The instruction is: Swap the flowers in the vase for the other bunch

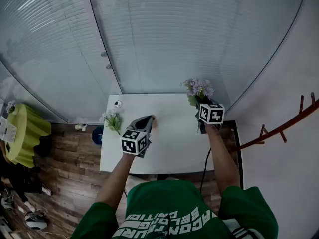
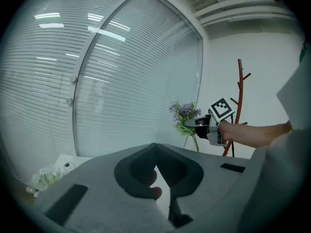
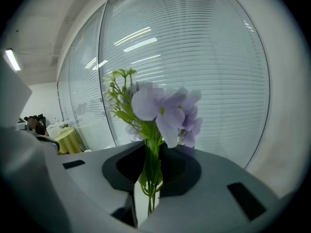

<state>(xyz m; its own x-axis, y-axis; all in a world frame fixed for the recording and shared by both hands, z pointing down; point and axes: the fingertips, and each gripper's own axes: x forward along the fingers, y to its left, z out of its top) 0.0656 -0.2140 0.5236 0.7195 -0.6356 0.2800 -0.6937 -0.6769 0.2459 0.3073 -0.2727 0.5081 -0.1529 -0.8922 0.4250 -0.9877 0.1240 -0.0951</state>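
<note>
The right gripper (image 3: 153, 147) is held up over the desk (image 1: 174, 146) near its far right corner. Its jaws are only narrowly parted and pinch the green stems (image 3: 150, 176) of the purple bunch (image 3: 165, 113). In the right gripper view the stems run straight up through the slot between the jaws, and the lilac blooms and a sprig of small green buds fan out above the tips. The bunch stands roughly upright in that grip and is clear of the desk top, as the left gripper view shows from the side. The left gripper (image 2: 156, 147) hangs over the left half of the desk, well apart from the right one. Its jaws are drawn in until their tips look to meet. Behind the tips a narrow wedge of white desk shows through the gap. A dark rounded thing with a pinkish end (image 2: 146, 178) sits against the left jaw in that gap. It may be the vase, though the view is too close and dark to be sure, and it cannot be made out whether the jaws press on it. The white-and-green bunch (image 1: 111, 119) lies on its side at the desk's left edge, its heads hanging just over it, touched by neither gripper. A small white object with a dark centre (image 1: 117, 103) stands alone at the far left corner.
</note>
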